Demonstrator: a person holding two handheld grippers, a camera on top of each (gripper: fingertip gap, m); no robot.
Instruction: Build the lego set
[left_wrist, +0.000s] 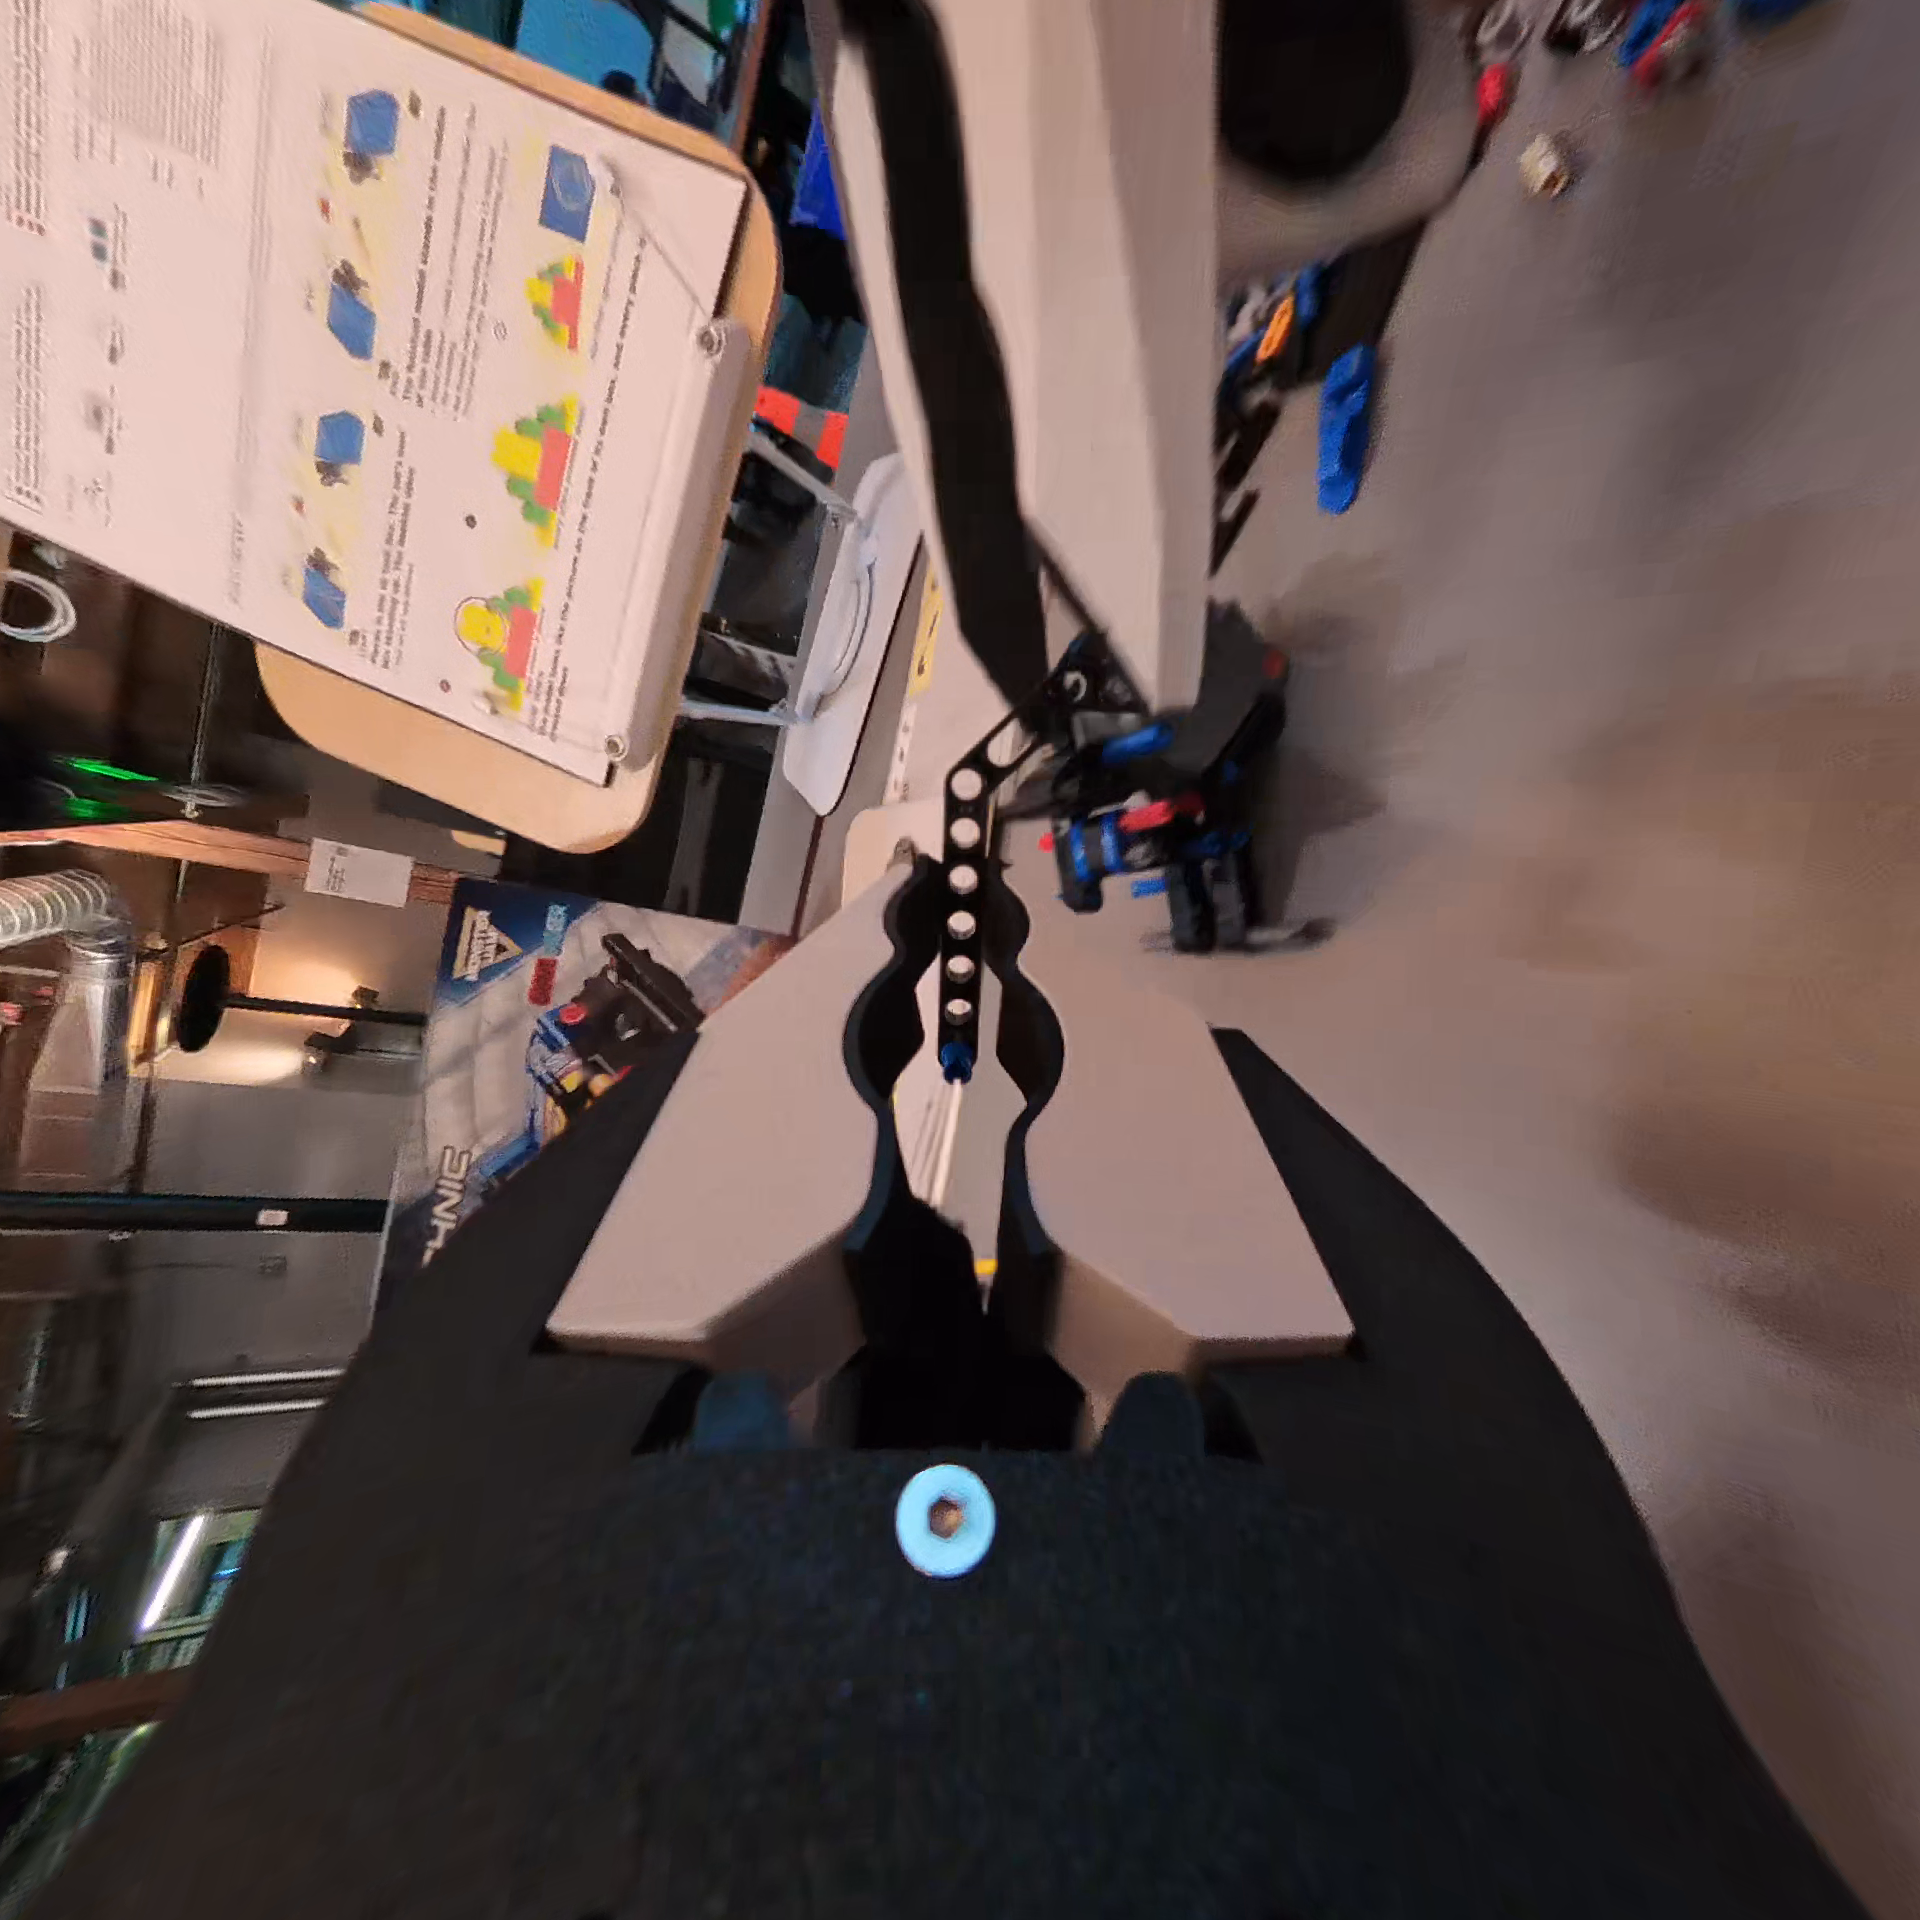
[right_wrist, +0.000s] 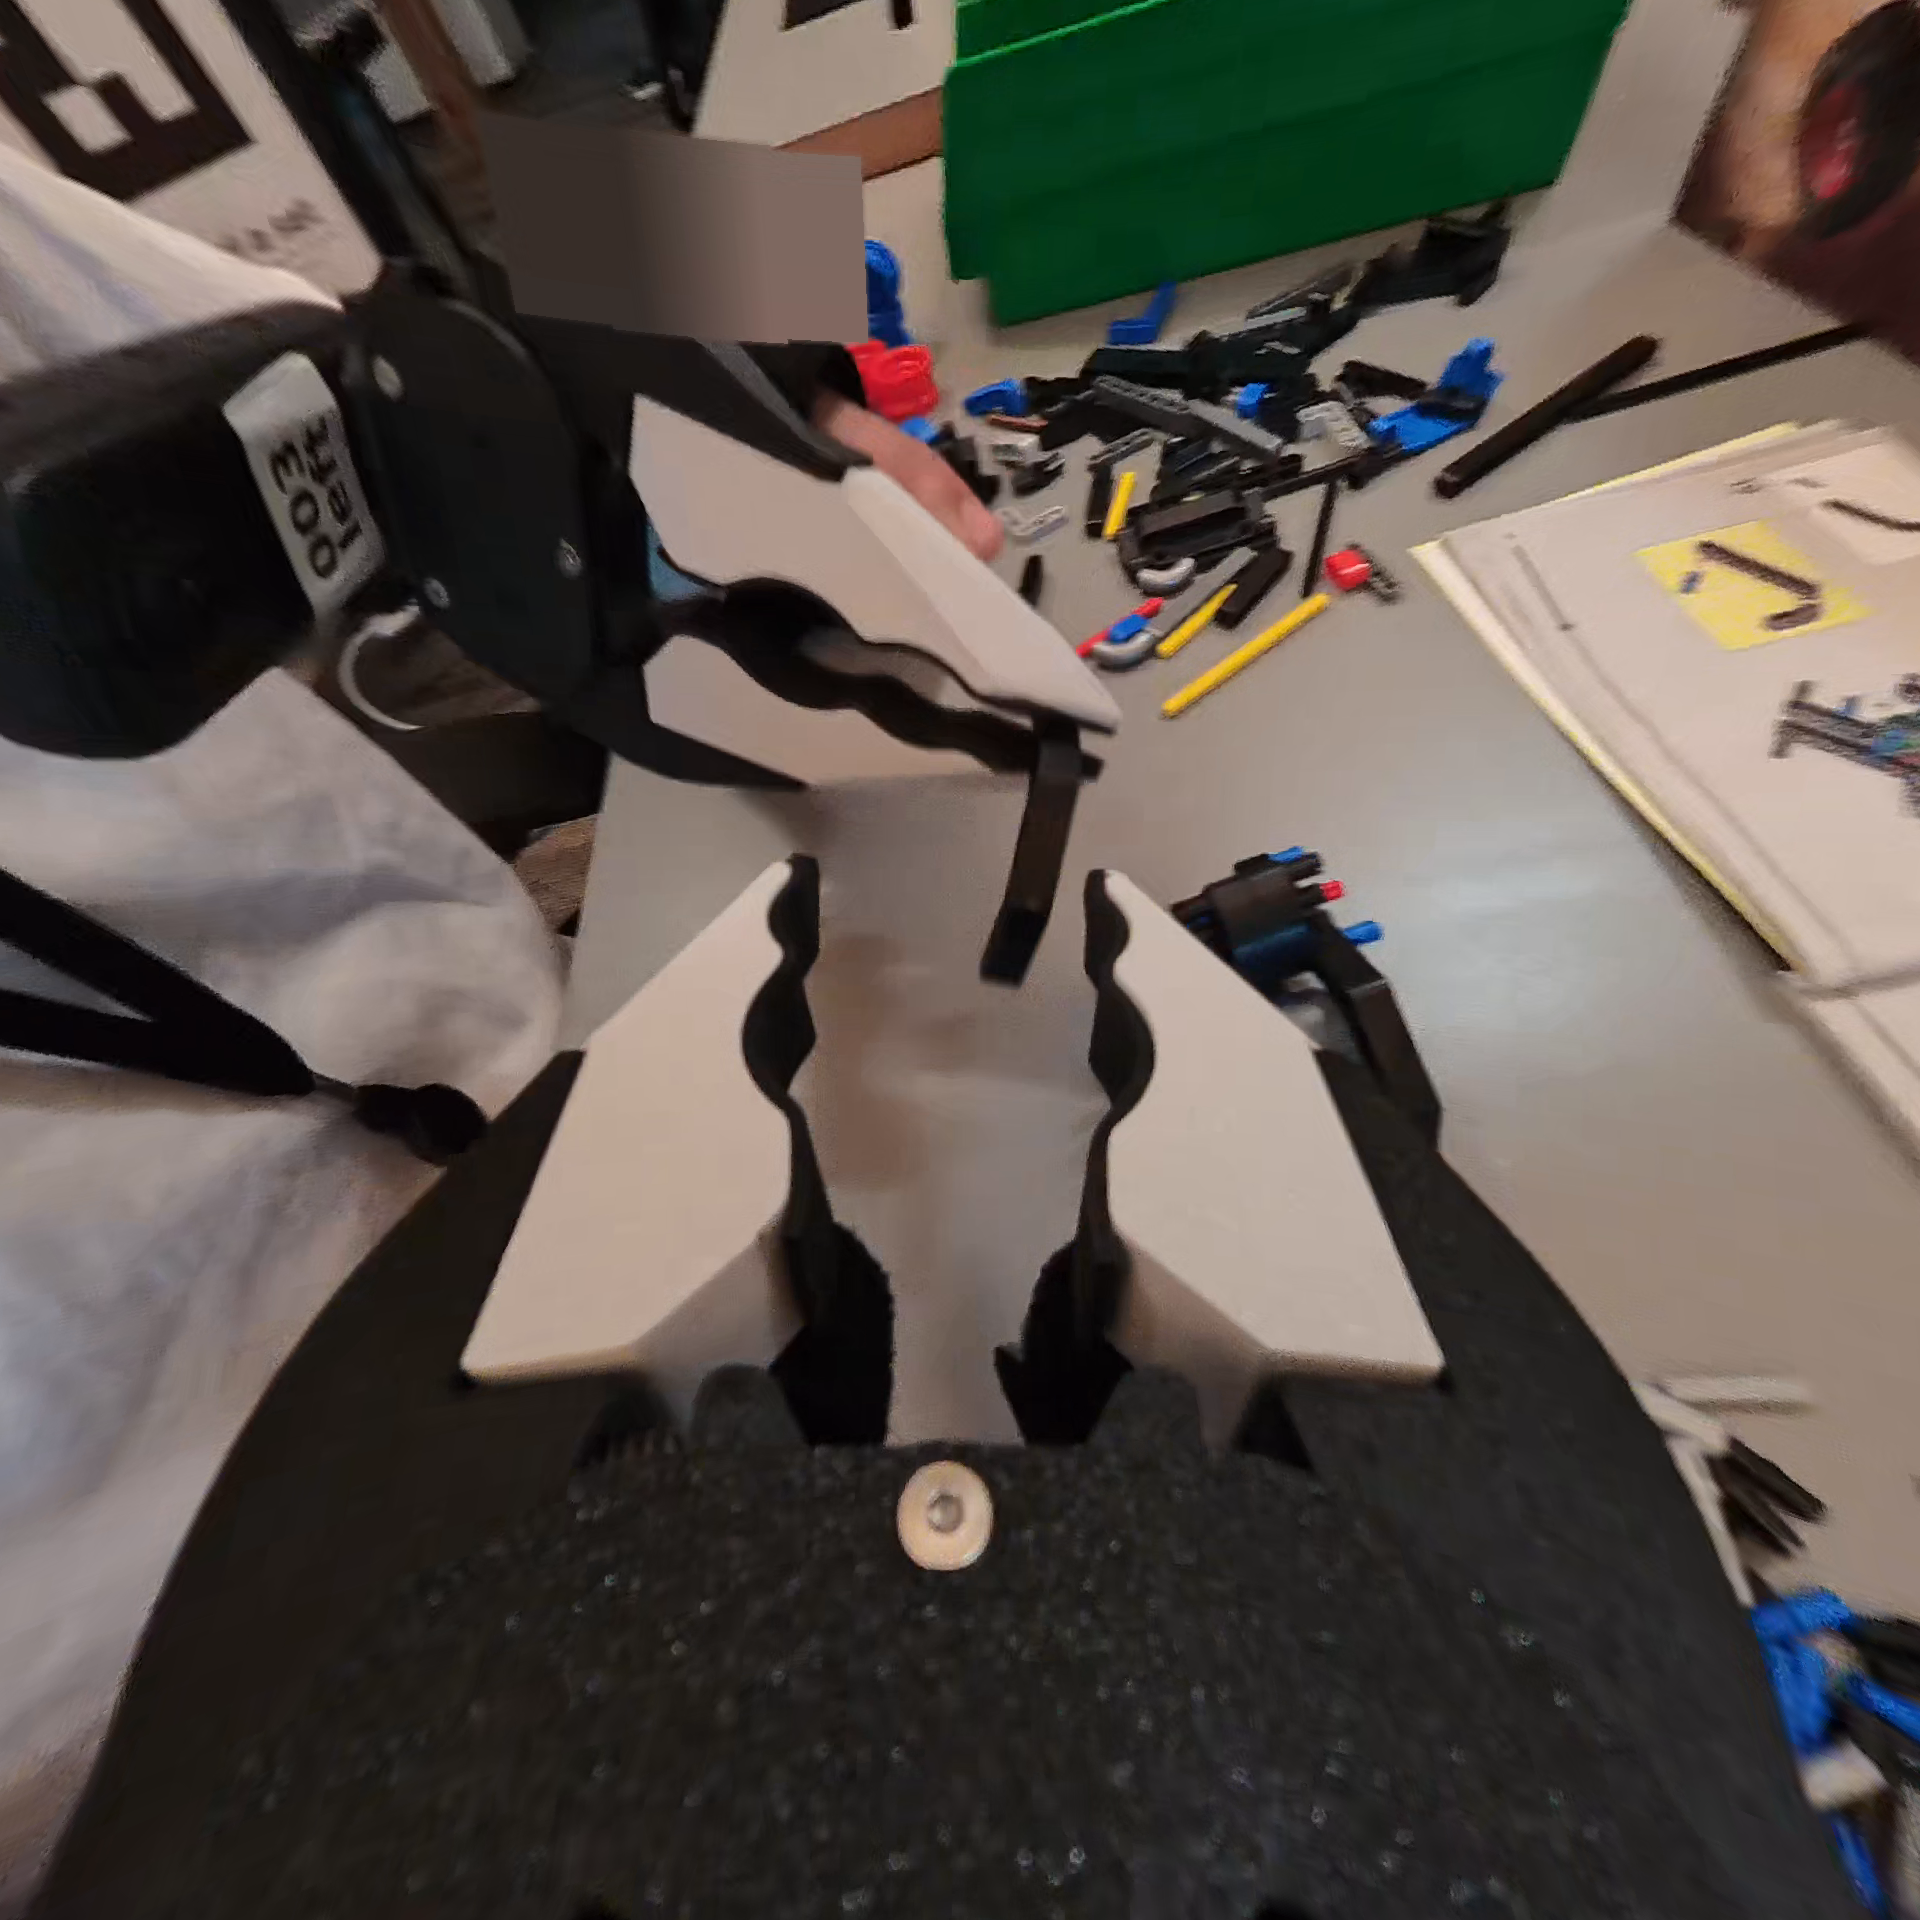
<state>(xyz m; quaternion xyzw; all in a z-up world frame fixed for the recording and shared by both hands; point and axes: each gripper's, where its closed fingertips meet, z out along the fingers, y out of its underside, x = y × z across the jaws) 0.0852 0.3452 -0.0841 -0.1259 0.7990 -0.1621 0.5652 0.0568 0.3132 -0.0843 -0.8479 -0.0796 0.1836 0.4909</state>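
Black holed beam (left_wrist: 961, 914) bent at its end, pinched in left tool (left_wrist: 956, 935).

left gripper (right_wrist: 1049, 727) reaches in from nine o'clock, fingers pinched together, tips angled toward four o'clock; right gripper (right_wrist: 951, 904) points to twelve o'clock with jaws spread apart, nothing between them.

the left wrist view is smeared by motion: the loose bricks (left_wrist: 1340, 426) on the bench (left_wrist: 1662, 727) are only blue and red streaks. the black beam (left_wrist: 961, 914) in the left hand-held gripper (left_wrist: 956, 904) runs down between the fingers, its lower end hidden. in the right wrist view, the half-built model (right_wrist: 1288, 925) sits partly behind a finger (right_wrist: 1226, 1122), the instruction sheets (right_wrist: 1704, 665) are cut off at the right edge, and the pile of parts (right_wrist: 1195, 468) is too small to sort.
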